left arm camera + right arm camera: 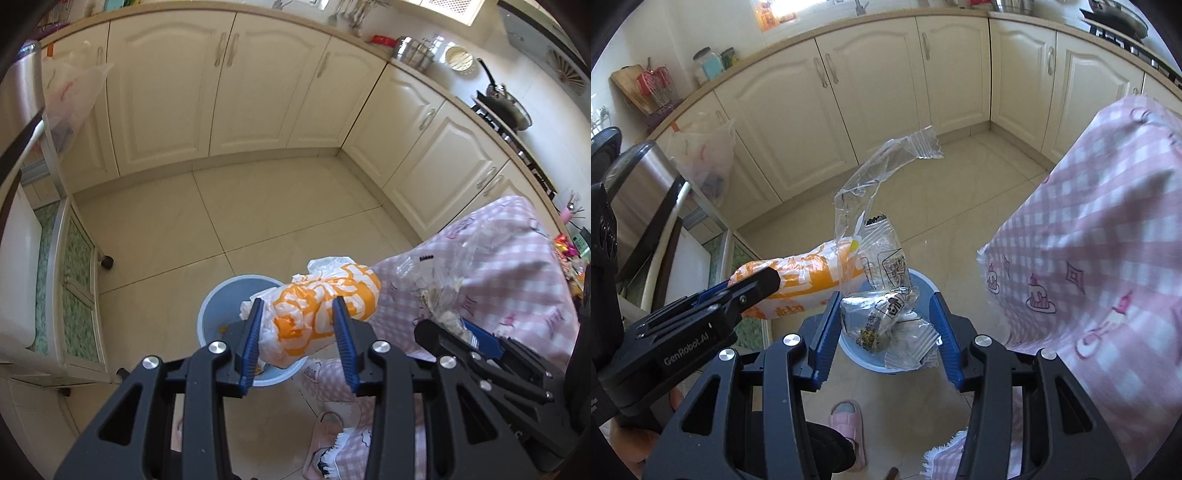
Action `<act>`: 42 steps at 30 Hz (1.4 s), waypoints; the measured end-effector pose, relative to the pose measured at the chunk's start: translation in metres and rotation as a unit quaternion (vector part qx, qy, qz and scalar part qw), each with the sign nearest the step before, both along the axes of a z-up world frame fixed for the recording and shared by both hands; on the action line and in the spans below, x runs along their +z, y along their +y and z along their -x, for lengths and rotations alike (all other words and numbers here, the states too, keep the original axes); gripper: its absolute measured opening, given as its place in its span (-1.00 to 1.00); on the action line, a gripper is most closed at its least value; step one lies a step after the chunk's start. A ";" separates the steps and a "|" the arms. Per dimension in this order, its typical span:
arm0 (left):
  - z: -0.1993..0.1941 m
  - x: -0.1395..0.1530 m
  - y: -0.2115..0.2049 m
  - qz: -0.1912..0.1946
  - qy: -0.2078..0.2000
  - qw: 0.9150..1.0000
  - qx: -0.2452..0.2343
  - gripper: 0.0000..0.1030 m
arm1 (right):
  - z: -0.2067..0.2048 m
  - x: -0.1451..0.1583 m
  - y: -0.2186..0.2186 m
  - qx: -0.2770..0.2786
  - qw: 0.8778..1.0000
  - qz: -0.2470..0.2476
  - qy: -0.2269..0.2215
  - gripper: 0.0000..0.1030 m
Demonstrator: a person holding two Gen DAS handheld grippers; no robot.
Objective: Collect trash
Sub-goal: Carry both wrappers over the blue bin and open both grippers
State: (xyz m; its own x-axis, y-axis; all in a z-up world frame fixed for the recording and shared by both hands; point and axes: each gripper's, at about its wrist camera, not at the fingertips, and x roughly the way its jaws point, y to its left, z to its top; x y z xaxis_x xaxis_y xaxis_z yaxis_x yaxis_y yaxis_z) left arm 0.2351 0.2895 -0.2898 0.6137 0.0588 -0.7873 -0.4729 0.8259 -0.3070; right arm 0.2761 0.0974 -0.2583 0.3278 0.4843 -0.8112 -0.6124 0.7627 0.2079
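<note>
My left gripper point(298, 301) is shut on a crumpled orange-and-white plastic bag point(325, 291), held above a round blue bin point(218, 306) on the floor. In the right wrist view that bag point(812, 273) sticks out from the left gripper point(764, 286) at the left. My right gripper point(886, 295) is shut on a bundle of clear snack wrappers point(882, 321), with a long clear strip rising from it, over the same bin point(925, 284). The left wrist view shows the right gripper point(448, 326) with its wrappers point(439, 291) at the right. Most of the bin's inside is hidden.
A table with a pink checked cloth point(1089, 240) stands close on the right. Cream cabinets point(258, 92) line the back and right walls. A wheeled rack point(74, 266) and a steel box point(639, 192) stand at the left. A pink slipper point(847, 421) lies near the bin.
</note>
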 end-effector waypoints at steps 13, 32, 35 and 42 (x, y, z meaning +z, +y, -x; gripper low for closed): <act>-0.021 -0.023 0.010 0.013 0.014 1.000 0.007 0.19 | -0.015 -0.030 0.013 -0.004 1.000 0.018 0.021 -0.12; -0.007 -0.006 0.033 0.016 -0.009 0.999 0.034 0.19 | -0.013 -0.019 0.044 0.008 1.000 -0.003 -0.003 -0.08; -0.004 0.005 0.036 0.014 -0.025 0.999 0.044 0.28 | -0.015 -0.011 0.046 -0.003 1.000 -0.011 -0.024 0.07; -0.003 0.025 0.024 0.012 -0.040 0.998 0.038 0.32 | -0.010 0.009 0.027 -0.014 0.999 -0.017 -0.044 0.17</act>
State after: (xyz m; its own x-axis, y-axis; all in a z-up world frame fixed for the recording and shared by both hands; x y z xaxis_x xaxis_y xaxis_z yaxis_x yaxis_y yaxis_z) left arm 0.2381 0.3138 -0.2651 0.6696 0.0894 -0.7373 -0.5069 0.7806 -0.3657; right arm 0.2863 0.1243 -0.2495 0.4117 0.5004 -0.7616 -0.6080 0.7734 0.1795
